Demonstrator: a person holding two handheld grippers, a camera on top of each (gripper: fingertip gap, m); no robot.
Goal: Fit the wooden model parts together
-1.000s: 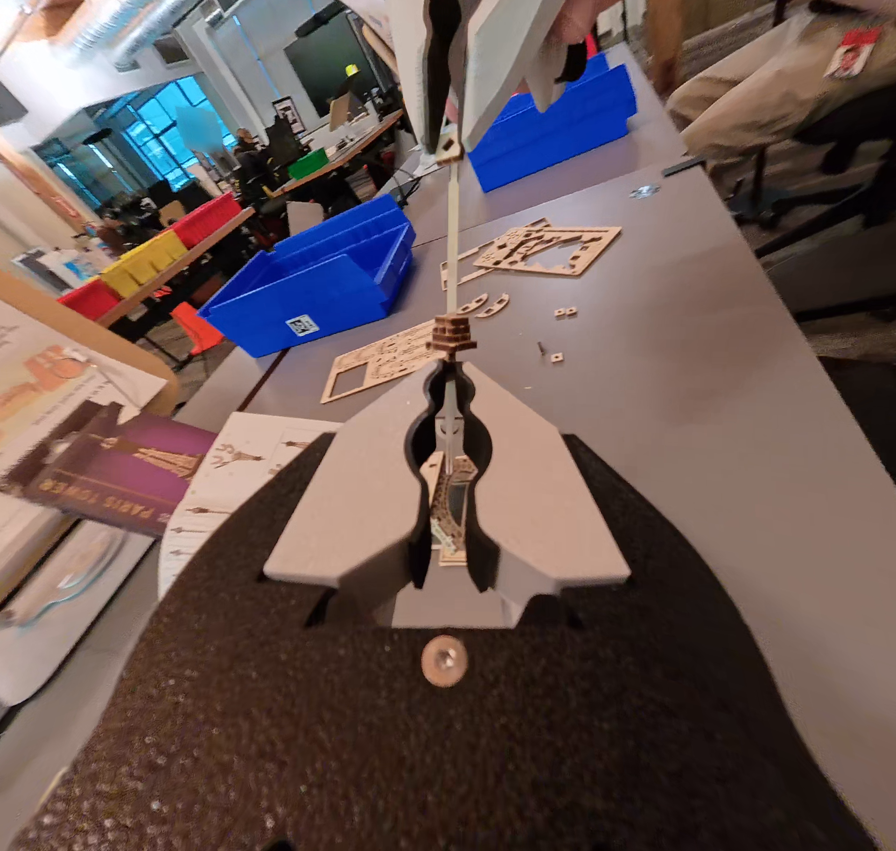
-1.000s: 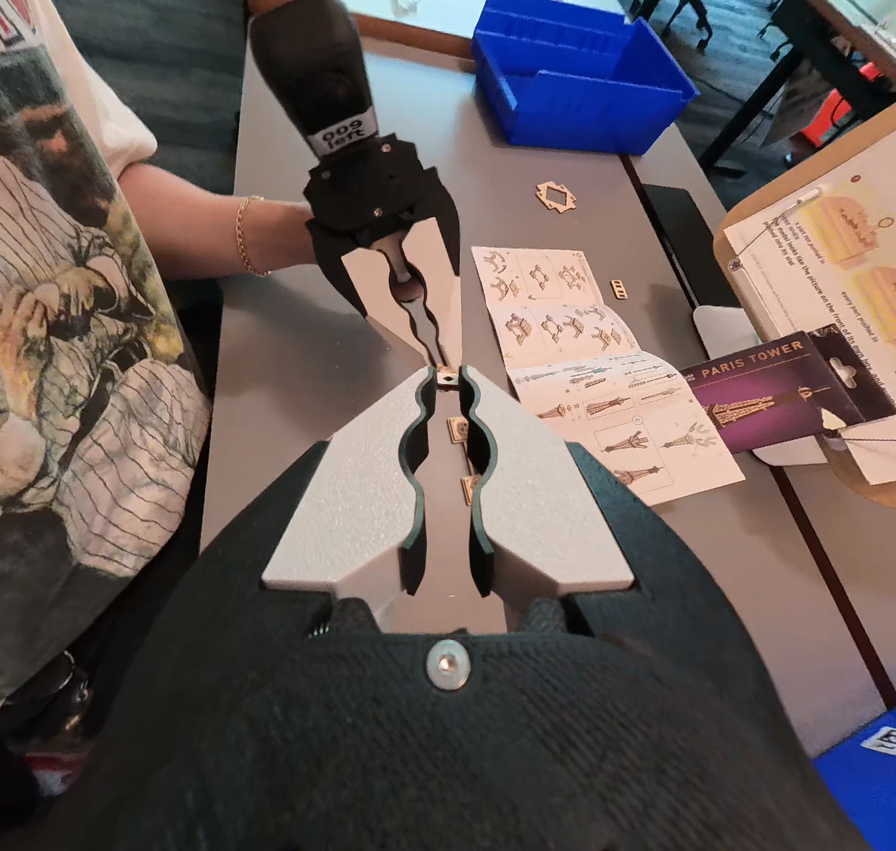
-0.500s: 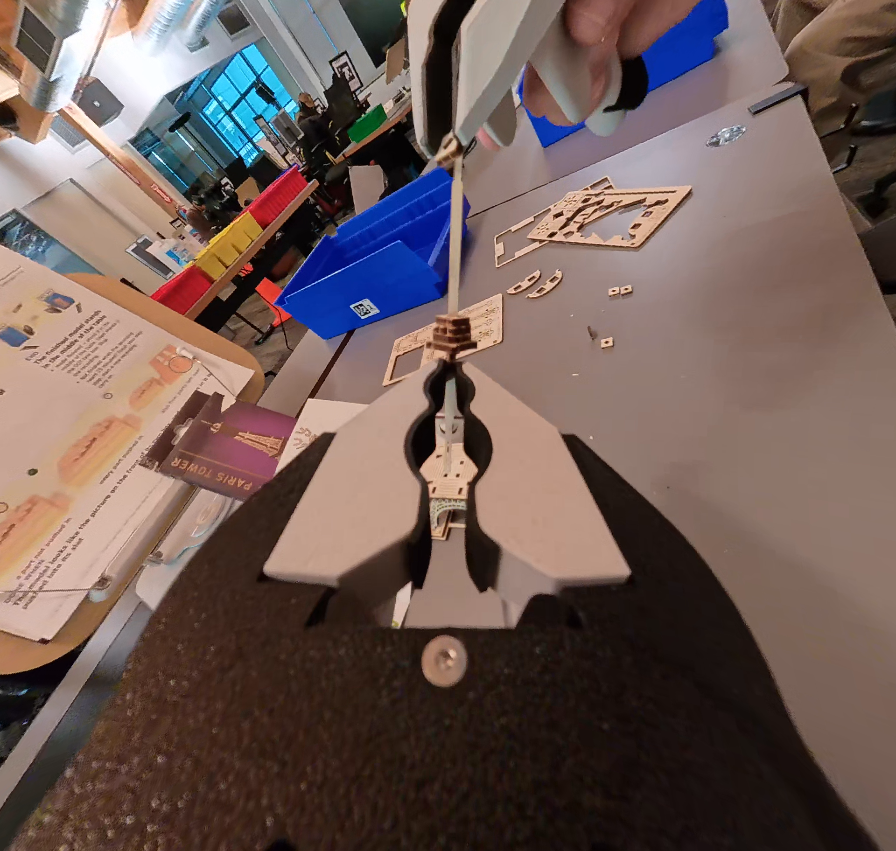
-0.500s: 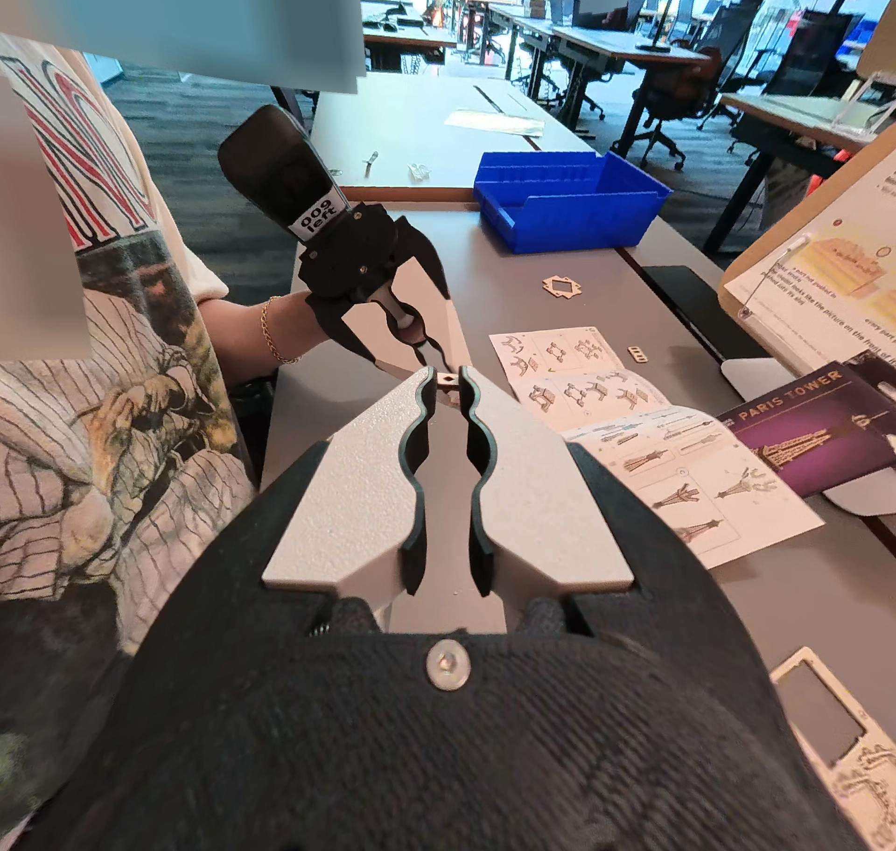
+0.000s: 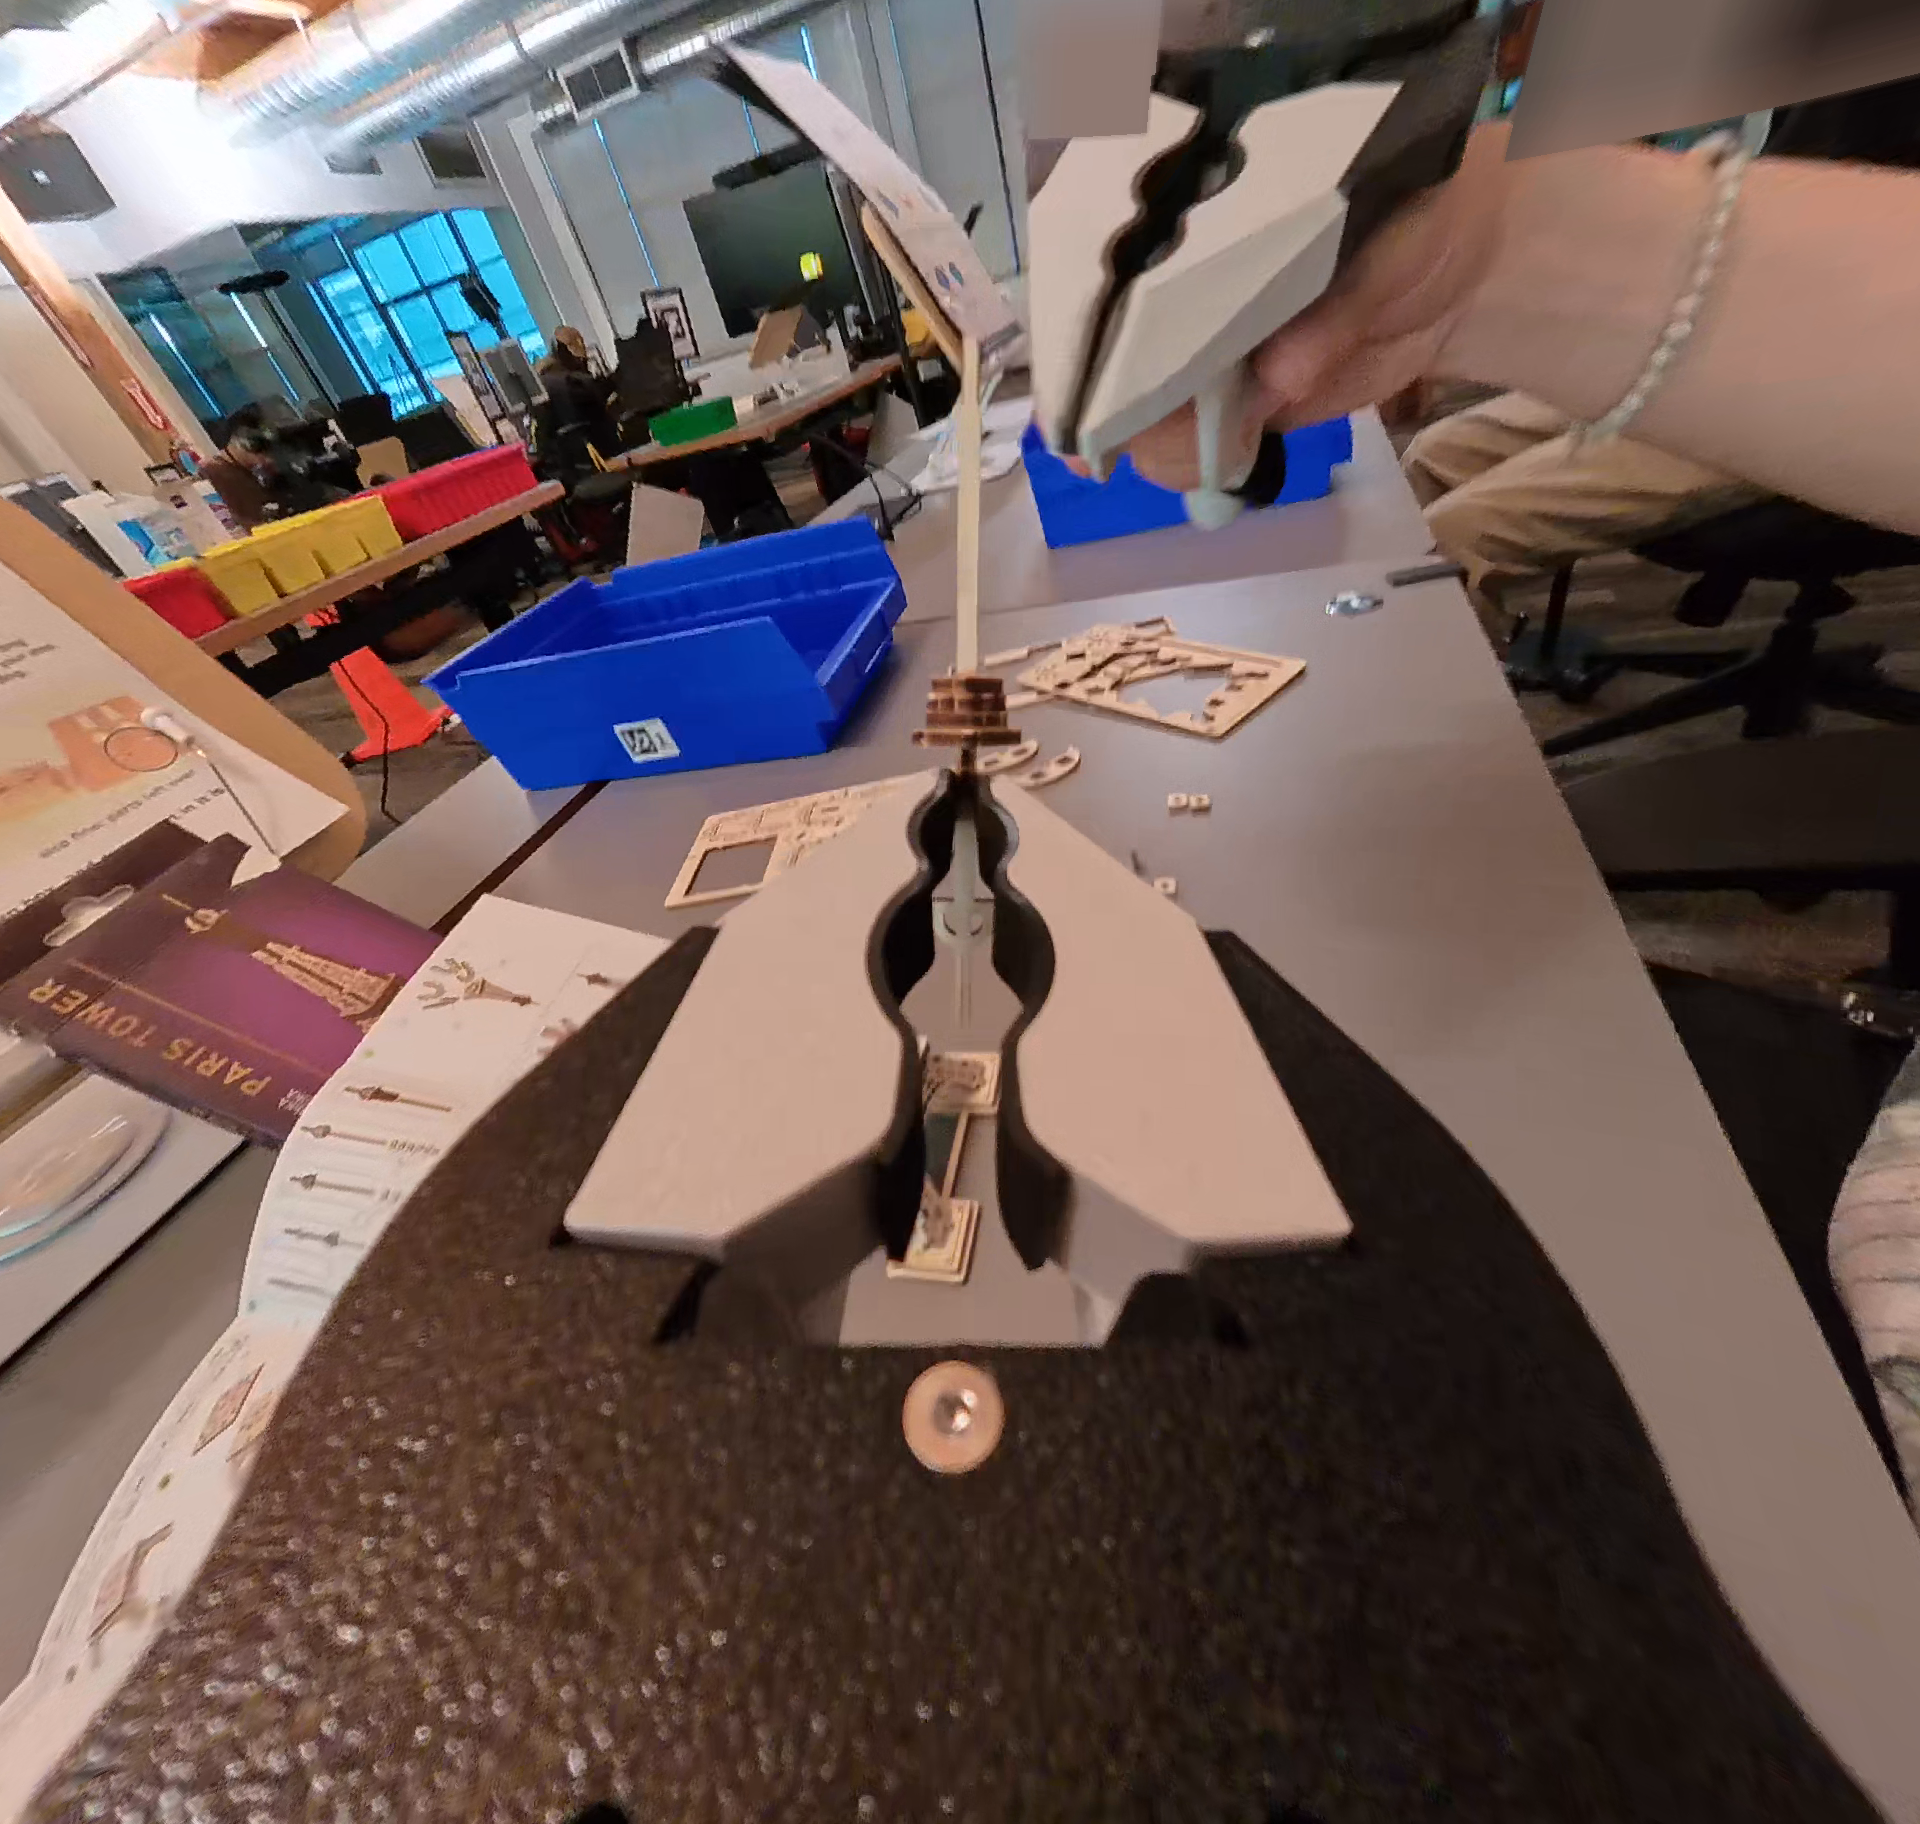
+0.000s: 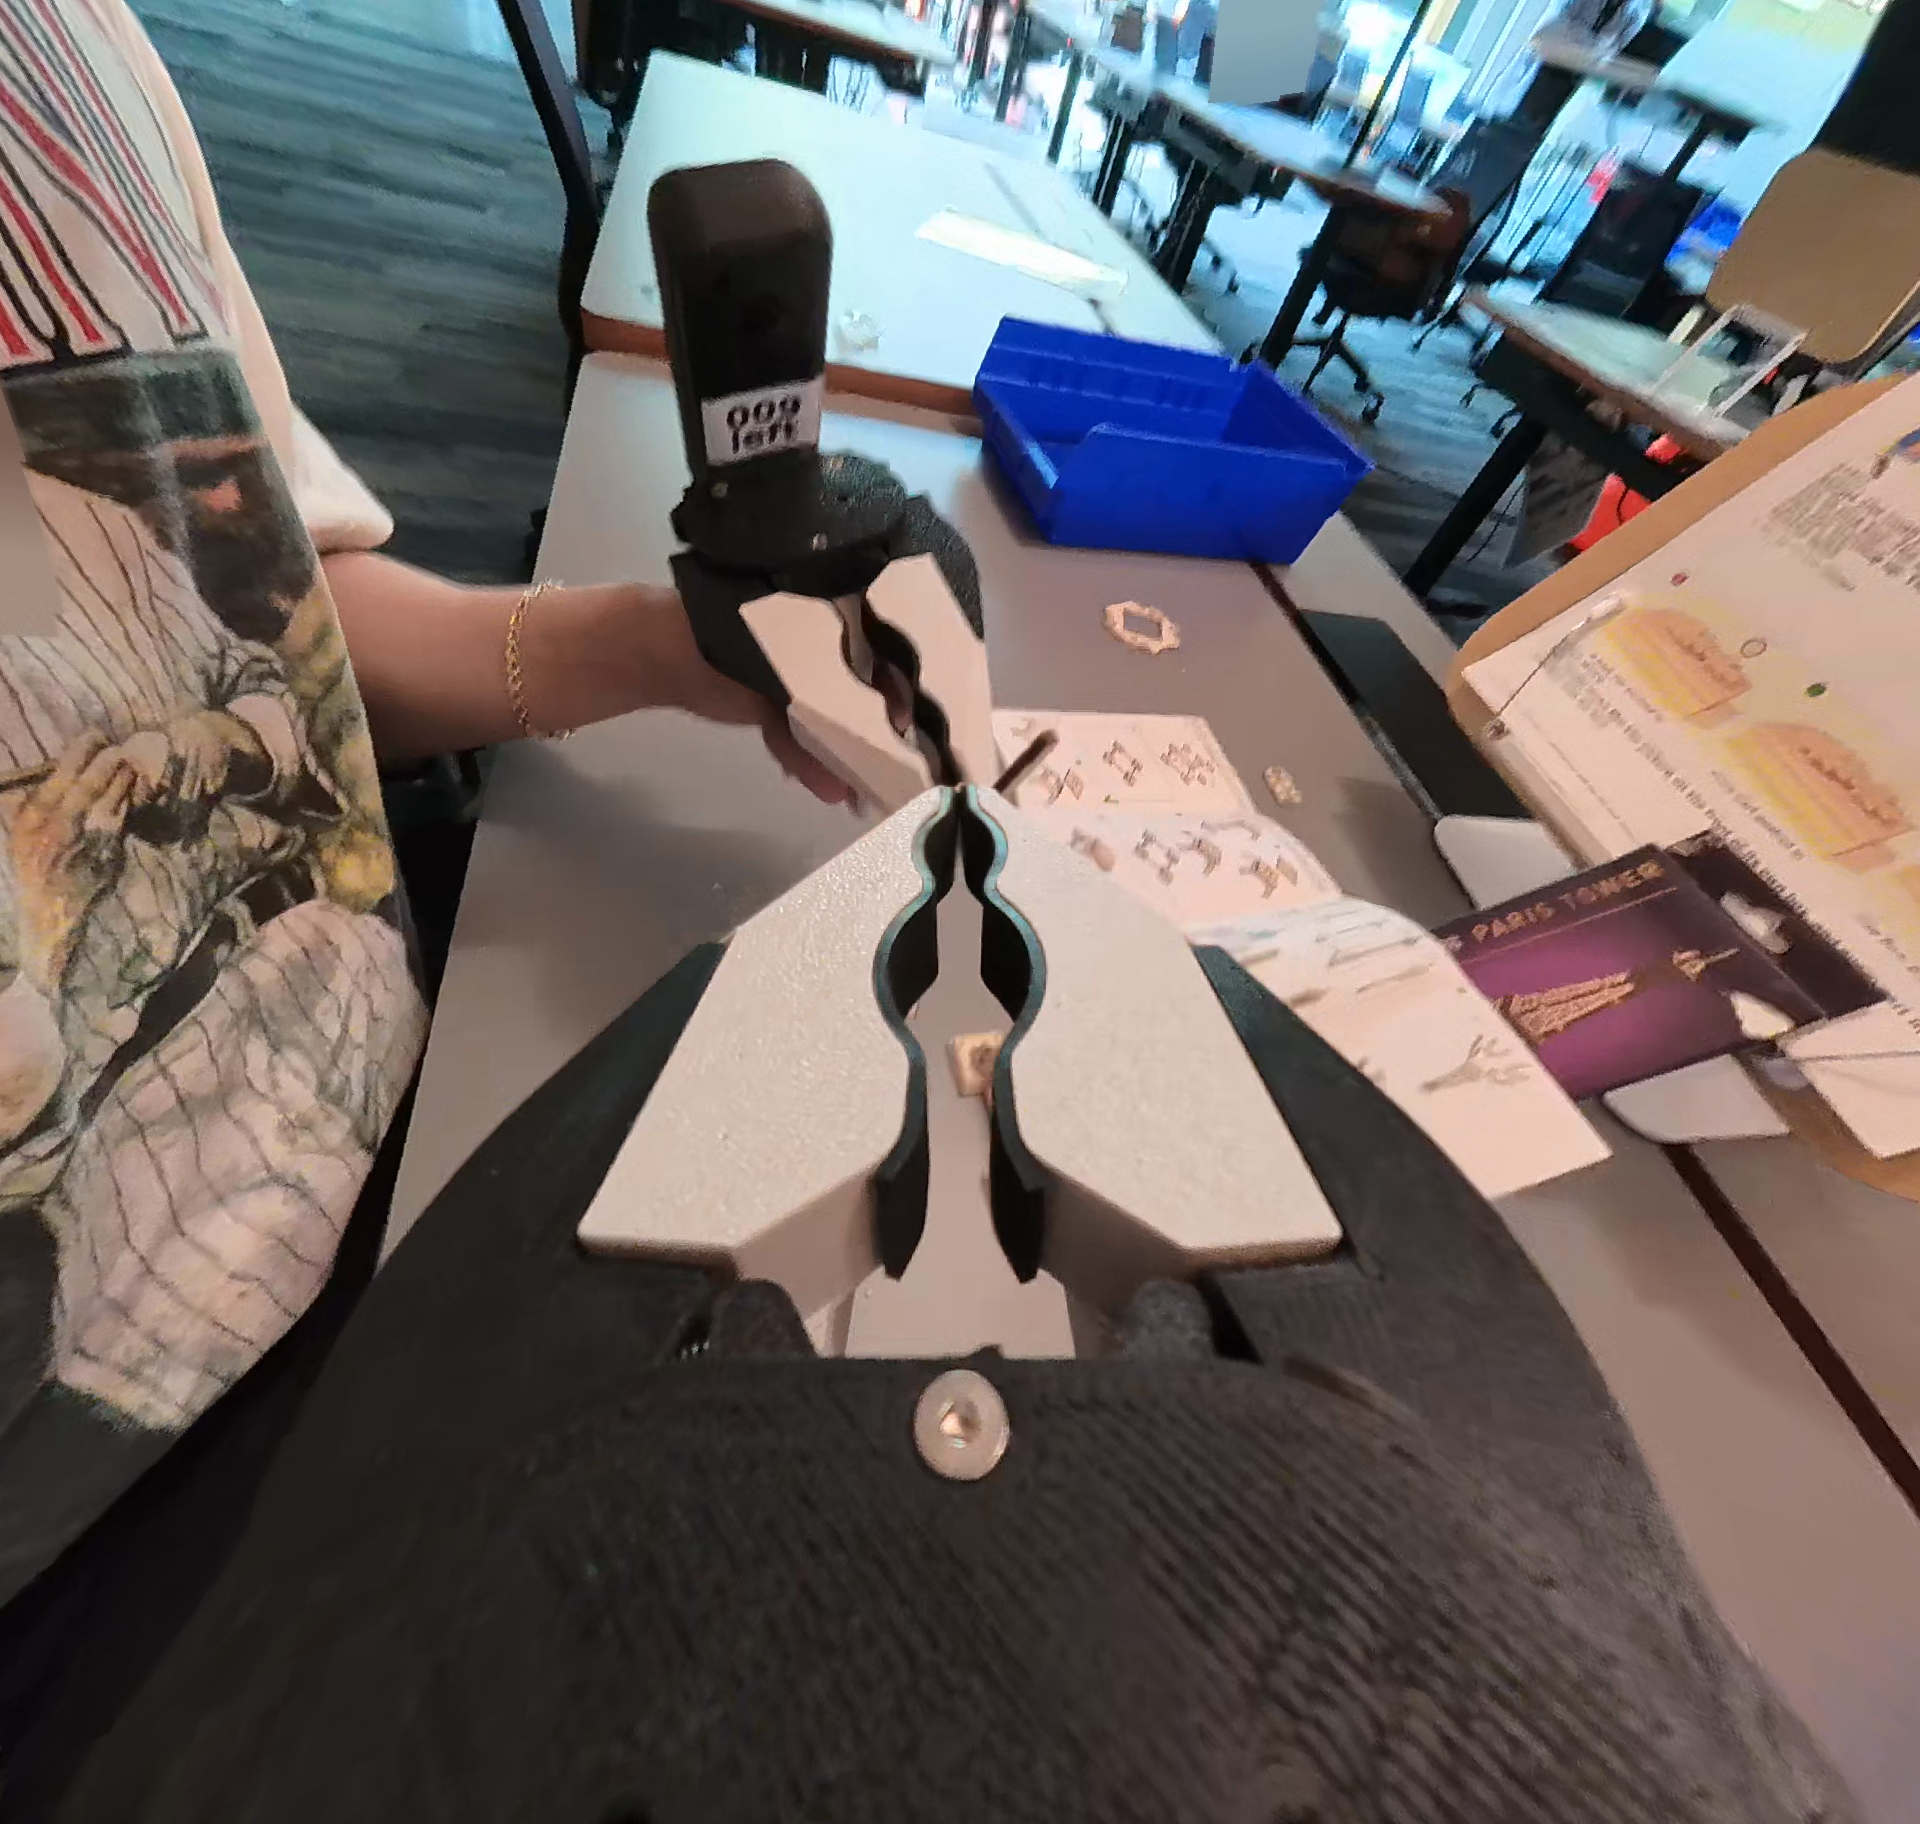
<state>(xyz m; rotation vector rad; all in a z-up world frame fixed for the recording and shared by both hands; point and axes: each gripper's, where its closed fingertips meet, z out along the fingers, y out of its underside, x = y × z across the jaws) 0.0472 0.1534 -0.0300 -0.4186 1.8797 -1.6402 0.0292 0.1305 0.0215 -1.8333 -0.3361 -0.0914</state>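
My left gripper [image 5: 961, 787] is shut on a wooden tower model [image 5: 961, 709]. Its base sits between the jaws, and its stacked platform and thin spire [image 5: 969, 527] stick out past the tips. My right gripper [image 5: 1070, 439] is held up to the right of the spire's top, apart from it, with its jaws closed. In the right wrist view the right gripper [image 6: 961, 792] shows its tips pressed together with nothing visible between them. The left gripper [image 6: 940, 751] is just beyond them. A small wooden square [image 6: 977, 1057] lies on the table below.
On the grey table [image 5: 1455, 943] are cut-out wooden sheets [image 5: 1164, 673] [image 5: 769, 839], small loose bits [image 5: 1190, 801], a wooden ring [image 6: 1143, 626], a leaflet [image 6: 1195, 839], a purple box [image 6: 1621, 985] and a blue bin [image 5: 675, 662]. A board with a sheet [image 6: 1714, 714] stands at the table's edge. There is about 6 cm between the tips of the two grippers. To reach the small wooden square [image 6: 977, 1057] in a straight line is about 15 cm for my left fingers, about 20 cm for my right.
My right gripper has come off the top of the spire and moved to its right. The small piece seen between its tips no longer shows. The left gripper still holds the tower.
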